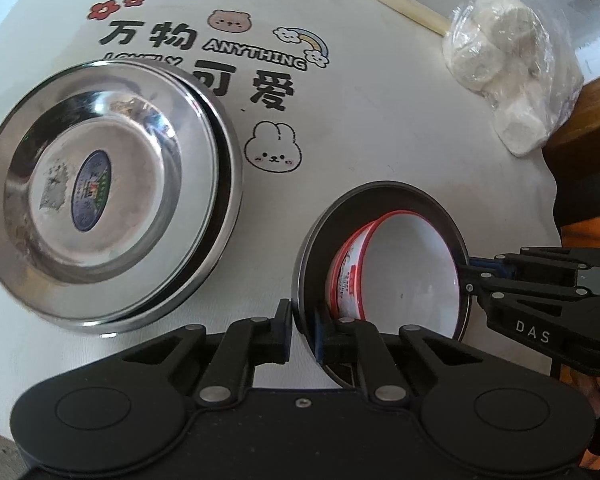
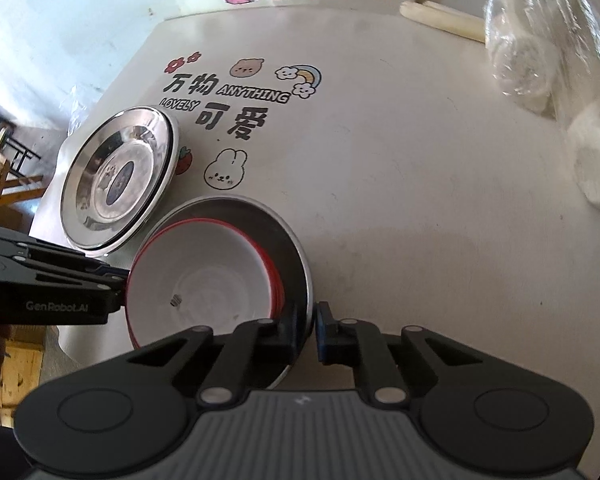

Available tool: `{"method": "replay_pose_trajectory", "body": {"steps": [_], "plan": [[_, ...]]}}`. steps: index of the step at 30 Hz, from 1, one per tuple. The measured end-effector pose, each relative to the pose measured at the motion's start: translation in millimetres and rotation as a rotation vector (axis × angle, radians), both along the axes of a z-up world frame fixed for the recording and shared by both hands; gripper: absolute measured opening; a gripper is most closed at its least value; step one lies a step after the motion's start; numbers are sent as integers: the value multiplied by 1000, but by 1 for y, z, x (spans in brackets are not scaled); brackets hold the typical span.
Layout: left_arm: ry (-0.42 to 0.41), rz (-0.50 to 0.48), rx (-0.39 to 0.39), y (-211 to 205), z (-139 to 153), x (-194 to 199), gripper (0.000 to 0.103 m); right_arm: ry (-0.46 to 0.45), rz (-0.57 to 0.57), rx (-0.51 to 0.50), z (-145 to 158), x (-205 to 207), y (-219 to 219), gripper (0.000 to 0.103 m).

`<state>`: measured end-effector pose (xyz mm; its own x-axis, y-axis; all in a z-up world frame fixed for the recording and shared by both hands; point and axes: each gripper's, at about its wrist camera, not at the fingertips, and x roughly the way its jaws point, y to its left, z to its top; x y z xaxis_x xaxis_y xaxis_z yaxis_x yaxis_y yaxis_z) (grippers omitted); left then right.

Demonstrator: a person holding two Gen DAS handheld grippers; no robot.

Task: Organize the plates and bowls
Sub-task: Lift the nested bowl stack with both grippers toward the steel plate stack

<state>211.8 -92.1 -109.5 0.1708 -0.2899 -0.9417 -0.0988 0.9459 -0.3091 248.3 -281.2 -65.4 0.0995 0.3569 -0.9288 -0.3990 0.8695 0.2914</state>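
A dark-rimmed steel plate (image 1: 380, 196) carries a white bowl with a red rim (image 1: 412, 268), which leans inside it. My left gripper (image 1: 302, 320) is shut on the plate's near rim. My right gripper (image 1: 466, 276) is shut on the opposite rim. In the right wrist view the same plate (image 2: 294, 248) and bowl (image 2: 200, 280) sit between my right gripper (image 2: 314, 320), pinching the rim, and my left gripper (image 2: 126, 280) at the left side. A stack of steel plates (image 1: 100, 196) (image 2: 116, 180) lies on the table to the left.
A white tablecloth (image 1: 380, 128) with cartoon prints covers the table. A clear bag of white round lumps (image 1: 508, 76) (image 2: 560, 80) lies at the far right. Cream-coloured sticks (image 1: 408, 8) (image 2: 440, 20) lie behind it. The table's edge and brown wood (image 1: 588, 120) are at the right.
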Motion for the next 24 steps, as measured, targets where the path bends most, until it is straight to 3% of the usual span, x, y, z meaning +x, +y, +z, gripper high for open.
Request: {"method": "replay_pose_trajectory", "body": {"steps": [24], "plan": [[68,-171,-58,-15,-4,19,8,73,-285,4,5,-22,-28,8]]}}
